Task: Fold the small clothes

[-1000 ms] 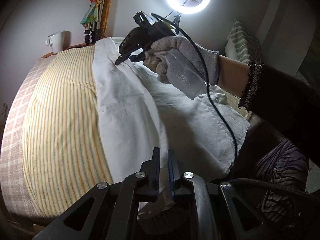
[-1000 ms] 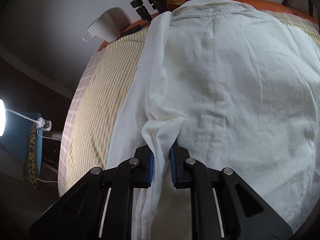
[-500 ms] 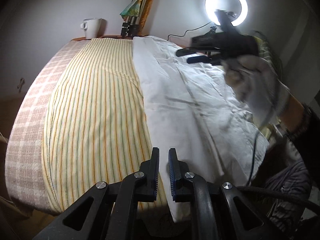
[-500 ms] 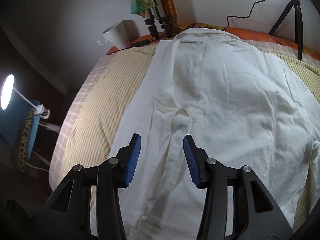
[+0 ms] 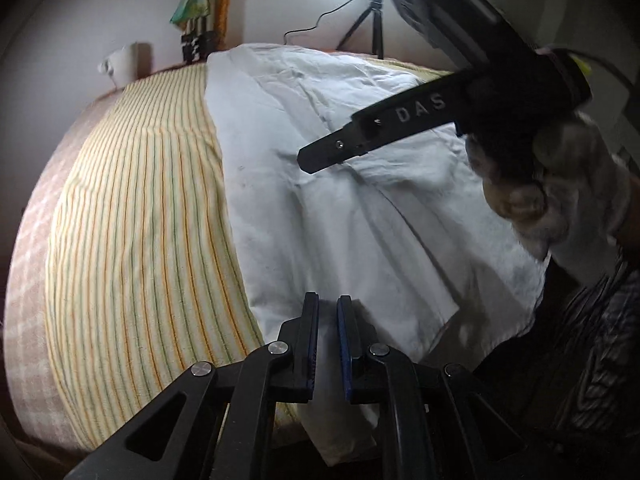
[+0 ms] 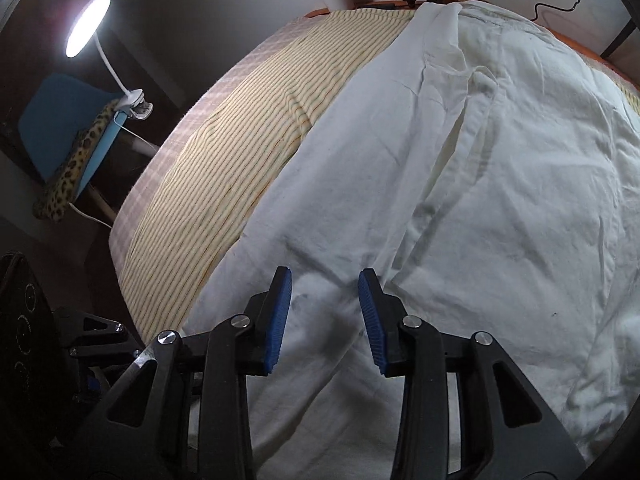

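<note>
At the far left of the left wrist view a pale checked cloth (image 5: pixel 28 264) edges the worktop, and inside it lies a yellow striped cloth (image 5: pixel 140 240), thin woven cotton with green and orange lines running toward the upper frame. A white mug (image 5: pixel 120 66) stands at the upper left, beside the worktop's far edge. Right of the stripes lies the white garment (image 5: pixel 320 216), soft, creased and matte, its long axis running from the bottom centre up to the top centre, with one side already folded inward along a straight seam. The left tool (image 5: pixel 327 344) sits at the bottom centre, its blue pads pressed nearly together at the garment's near hem; whether a thin layer of cloth is caught between them is hard to tell, since white fabric shows in the narrow slit. To the right, the gloved right hand (image 5: pixel 560 200) carries the right tool (image 6: pixel 325 316) above the garment's middle. In the right wrist view that tool's ribbed blue pads stand apart and are closing, over a wrinkled patch of the garment near its left edge, with fabric lying below the gap but not pinched. The fabric lies directly ahead of and under the right tool, which is probably the nearer one for taking the next fold.
</note>
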Tool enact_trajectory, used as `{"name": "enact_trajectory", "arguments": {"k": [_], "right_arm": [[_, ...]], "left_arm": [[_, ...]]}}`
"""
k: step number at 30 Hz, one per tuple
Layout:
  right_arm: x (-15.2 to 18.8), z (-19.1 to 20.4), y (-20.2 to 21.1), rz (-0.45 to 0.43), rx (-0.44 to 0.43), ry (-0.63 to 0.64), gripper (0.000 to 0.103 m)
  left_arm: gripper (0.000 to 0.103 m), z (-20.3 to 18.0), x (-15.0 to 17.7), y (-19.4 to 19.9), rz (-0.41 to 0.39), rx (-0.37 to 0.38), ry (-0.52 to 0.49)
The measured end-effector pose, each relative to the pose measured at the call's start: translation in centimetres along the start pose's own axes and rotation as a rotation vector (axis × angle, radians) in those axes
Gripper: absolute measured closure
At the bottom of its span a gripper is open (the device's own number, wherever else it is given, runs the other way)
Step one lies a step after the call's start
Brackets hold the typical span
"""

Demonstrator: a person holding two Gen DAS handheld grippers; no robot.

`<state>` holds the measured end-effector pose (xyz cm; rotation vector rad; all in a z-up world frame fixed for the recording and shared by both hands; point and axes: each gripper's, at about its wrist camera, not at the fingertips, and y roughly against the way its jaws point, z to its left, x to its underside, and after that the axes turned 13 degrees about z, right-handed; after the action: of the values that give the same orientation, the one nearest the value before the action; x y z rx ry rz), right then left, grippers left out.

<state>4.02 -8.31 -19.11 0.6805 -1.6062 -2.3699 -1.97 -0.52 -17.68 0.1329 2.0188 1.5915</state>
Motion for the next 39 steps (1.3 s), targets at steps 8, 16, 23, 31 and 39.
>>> {"name": "enact_trajectory", "arguments": {"k": [8,16,23,31,39], "right_arm": [[0.7,-1.2,4.9,-0.110,-0.019,-0.025,0.057],[3.8,-7.8,11.7,-0.257,0.017,-0.166,0.051],[8.1,-15.6,16.8,-0.345,0.124,-0.319,0.051],[12.1,-24.1,19.9,-0.380,0.187,-0.500,0.051],[15.0,-29.8,20.1,-0.351,0.204,-0.616,0.043]], "left_arm": [[0.071,-1.4,-1.5,2.8,-0.084,0.002,0.009],[0.067,-4.2,-4.8,4.5,-0.166,0.068,-0.017],[0.063,-7.5,-6.9,3.6,-0.150,0.121,-0.075],[0.055,-9.7,-8.9,2.2,-0.128,0.147,-0.068],[0.055,-11.7,-11.2,1.0,-0.116,0.179,-0.080]]}}
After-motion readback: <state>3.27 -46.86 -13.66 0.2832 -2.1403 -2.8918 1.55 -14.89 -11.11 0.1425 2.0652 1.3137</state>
